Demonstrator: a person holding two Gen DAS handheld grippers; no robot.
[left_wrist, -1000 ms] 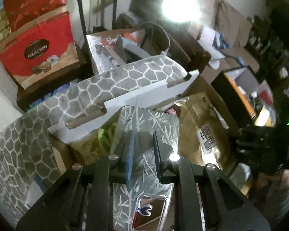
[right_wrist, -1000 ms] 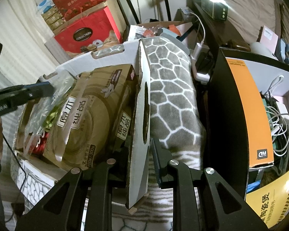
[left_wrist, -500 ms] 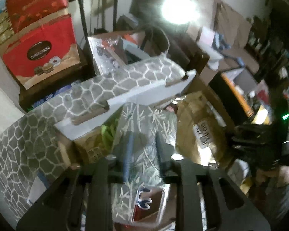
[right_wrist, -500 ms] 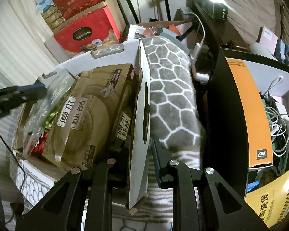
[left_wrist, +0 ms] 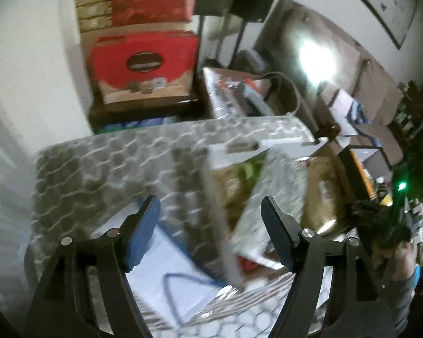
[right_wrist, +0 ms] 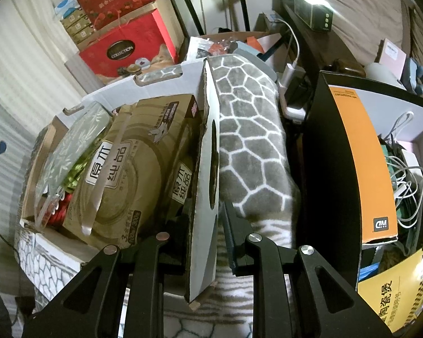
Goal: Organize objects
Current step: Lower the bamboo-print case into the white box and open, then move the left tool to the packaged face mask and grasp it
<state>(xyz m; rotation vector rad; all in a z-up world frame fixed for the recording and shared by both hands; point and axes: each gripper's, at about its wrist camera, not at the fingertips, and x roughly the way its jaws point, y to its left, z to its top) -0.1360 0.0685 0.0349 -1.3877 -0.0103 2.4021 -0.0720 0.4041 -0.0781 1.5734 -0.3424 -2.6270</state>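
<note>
Two hand-held grippers: left hand-held gripper (left_wrist: 210, 219) gapes wide, holding nothing; right hand-held gripper (right_wrist: 204, 225) pinches the cardboard box (right_wrist: 207, 186) wall, silver bamboo-print packet (right_wrist: 70, 146) inside.

The cardboard box (right_wrist: 208, 169) is packed tight by the gold tissue pack (right_wrist: 127, 169) and bamboo-print packet (right_wrist: 70, 146), a black carton (right_wrist: 338, 155) walls its right, and only the blurred, seemingly open blanket (left_wrist: 104, 174) leftward offers passage

Both wrist cameras sit close above the cardboard box (right_wrist: 208, 152) (left_wrist: 239, 152) on the patterned blanket (right_wrist: 251, 146) (left_wrist: 112, 169), from seemingly adjacent sides; the left view is blurred.
</note>
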